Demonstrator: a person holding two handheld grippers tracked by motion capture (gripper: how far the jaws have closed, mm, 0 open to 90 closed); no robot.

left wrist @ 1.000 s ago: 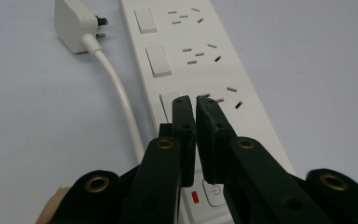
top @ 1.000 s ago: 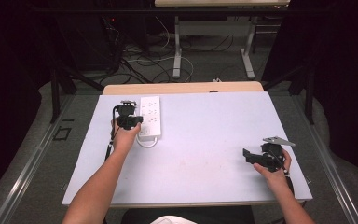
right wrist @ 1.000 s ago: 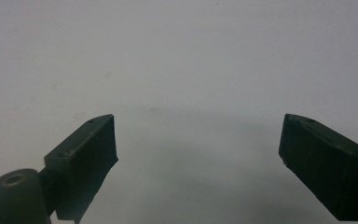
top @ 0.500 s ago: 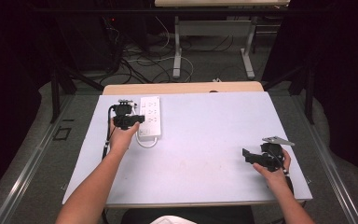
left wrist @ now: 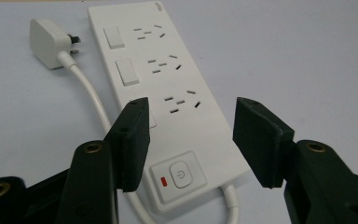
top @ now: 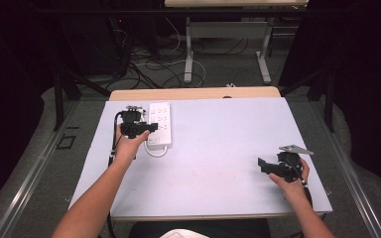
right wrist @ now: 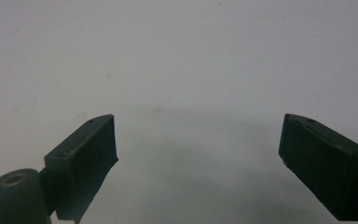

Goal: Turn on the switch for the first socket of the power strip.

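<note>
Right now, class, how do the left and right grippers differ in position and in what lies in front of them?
The left gripper sits at the table's far left over the white power strip; the right gripper rests near the right front edge facing bare tabletop. The left's jaws, just opening, stand narrower than the right's. Both are black, open and hold nothing.

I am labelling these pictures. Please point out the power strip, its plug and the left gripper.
power strip (left wrist: 168,88): left gripper view, white top face.
plug (left wrist: 49,42): left gripper view, white body.
left gripper (left wrist: 191,140): left gripper view, between fingertips.

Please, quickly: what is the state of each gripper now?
Left gripper: open, jaws have just been opening, holding nothing, above the white power strip.
Right gripper: open, empty, over the table.
</note>
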